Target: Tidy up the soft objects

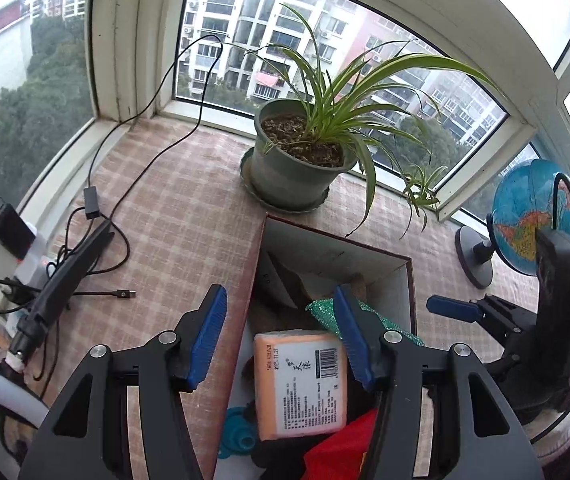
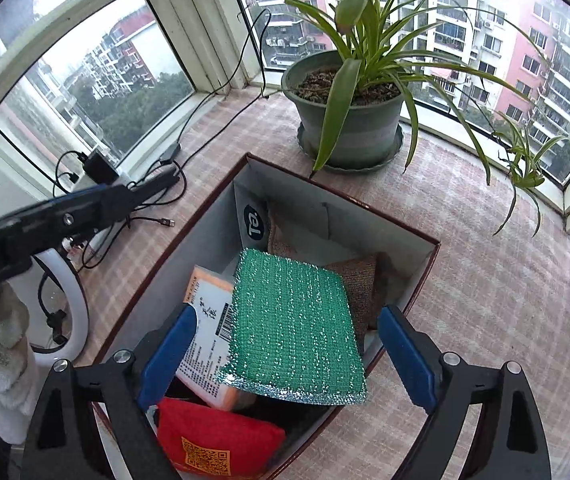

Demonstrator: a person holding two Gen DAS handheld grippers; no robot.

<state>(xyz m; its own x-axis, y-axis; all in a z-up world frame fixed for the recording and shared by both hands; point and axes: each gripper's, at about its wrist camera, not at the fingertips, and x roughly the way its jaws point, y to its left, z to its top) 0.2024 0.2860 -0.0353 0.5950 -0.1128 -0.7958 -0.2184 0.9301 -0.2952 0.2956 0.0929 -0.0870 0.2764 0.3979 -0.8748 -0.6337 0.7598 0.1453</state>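
Observation:
An open box (image 1: 337, 240) (image 2: 345, 198) with dark red sides and a white inside stands on the checked sill cloth. In it lie an orange labelled packet (image 1: 301, 384) (image 2: 205, 320), a red pouch (image 2: 213, 436) (image 1: 337, 448) and brown scourer pads (image 2: 355, 280). A glittery green sponge (image 2: 293, 320) (image 1: 319, 306) rests tilted on top of them, reaching over the box's near rim. My right gripper (image 2: 287, 354) stands open around the sponge, pads clear of it. My left gripper (image 1: 281, 336) hangs open above the orange packet without touching it.
A potted spider plant (image 1: 293, 164) (image 2: 349, 128) stands behind the box, its leaves hanging over the far rim. A globe (image 1: 533, 216) is at the right. Cables, a power strip (image 1: 5, 240) and a white ring light (image 2: 61, 300) crowd the left.

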